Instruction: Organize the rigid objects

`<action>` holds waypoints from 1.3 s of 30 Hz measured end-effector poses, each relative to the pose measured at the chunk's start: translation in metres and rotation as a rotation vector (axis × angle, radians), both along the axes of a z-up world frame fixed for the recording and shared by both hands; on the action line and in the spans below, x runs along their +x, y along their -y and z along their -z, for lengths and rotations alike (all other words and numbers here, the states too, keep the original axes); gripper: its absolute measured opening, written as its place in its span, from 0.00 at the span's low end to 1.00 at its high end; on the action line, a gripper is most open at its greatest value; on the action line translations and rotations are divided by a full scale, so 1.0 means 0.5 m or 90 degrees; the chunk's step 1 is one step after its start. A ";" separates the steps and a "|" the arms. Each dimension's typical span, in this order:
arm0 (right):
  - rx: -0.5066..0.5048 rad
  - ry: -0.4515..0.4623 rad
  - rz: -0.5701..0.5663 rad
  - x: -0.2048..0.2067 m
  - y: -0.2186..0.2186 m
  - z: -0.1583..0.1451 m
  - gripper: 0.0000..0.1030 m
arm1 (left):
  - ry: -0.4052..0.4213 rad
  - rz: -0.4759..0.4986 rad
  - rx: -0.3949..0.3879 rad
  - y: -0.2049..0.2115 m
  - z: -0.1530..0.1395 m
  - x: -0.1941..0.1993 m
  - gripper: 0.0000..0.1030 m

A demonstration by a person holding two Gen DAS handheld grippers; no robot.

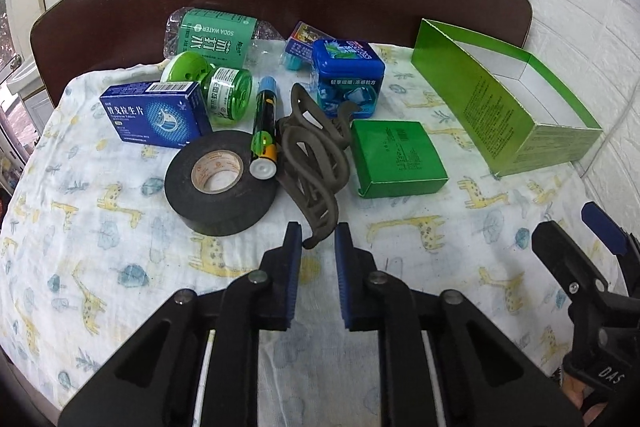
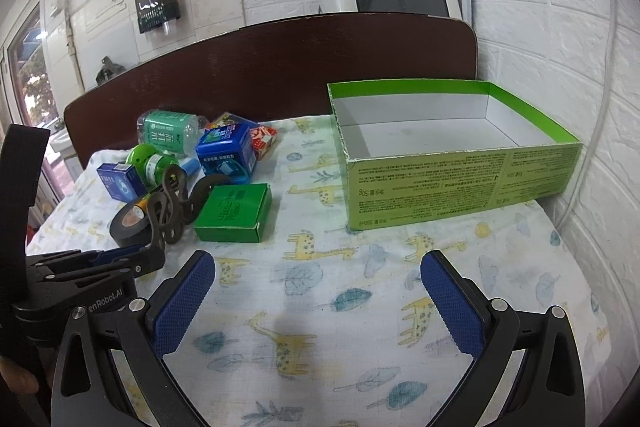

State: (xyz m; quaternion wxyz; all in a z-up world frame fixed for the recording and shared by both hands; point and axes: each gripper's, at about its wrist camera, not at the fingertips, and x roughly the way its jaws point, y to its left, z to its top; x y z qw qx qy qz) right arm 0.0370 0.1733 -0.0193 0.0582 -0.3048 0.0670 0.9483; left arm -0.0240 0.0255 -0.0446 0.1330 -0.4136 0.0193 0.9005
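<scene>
On your desk (image 1: 120, 267) the clutter sits to the left and the open box (image 2: 452, 187) stands well apart to the right, near the wall. In the pile, the tape roll (image 1: 220, 183) lies nearest you, the tube (image 1: 264, 131) just beside it, then the coil (image 1: 316, 163) and the small carton (image 1: 400, 159) to its right. Behind them lie the tablet box (image 1: 156, 115), the jar (image 1: 224, 91), the tin (image 1: 348, 83) and, farthest back, the bottle (image 1: 212, 35).

soft printed cloth (image 2: 320, 291) (slightly crumpled) under glossy black tape (image 1: 220, 183), a matt cardboard box (image 2: 460, 187), dark polished wood (image 2: 280, 67).
</scene>
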 end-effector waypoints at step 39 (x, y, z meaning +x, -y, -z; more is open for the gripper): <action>-0.079 0.066 -0.154 -0.056 0.050 0.015 0.83 | -0.033 0.051 0.016 0.051 -0.025 0.021 0.51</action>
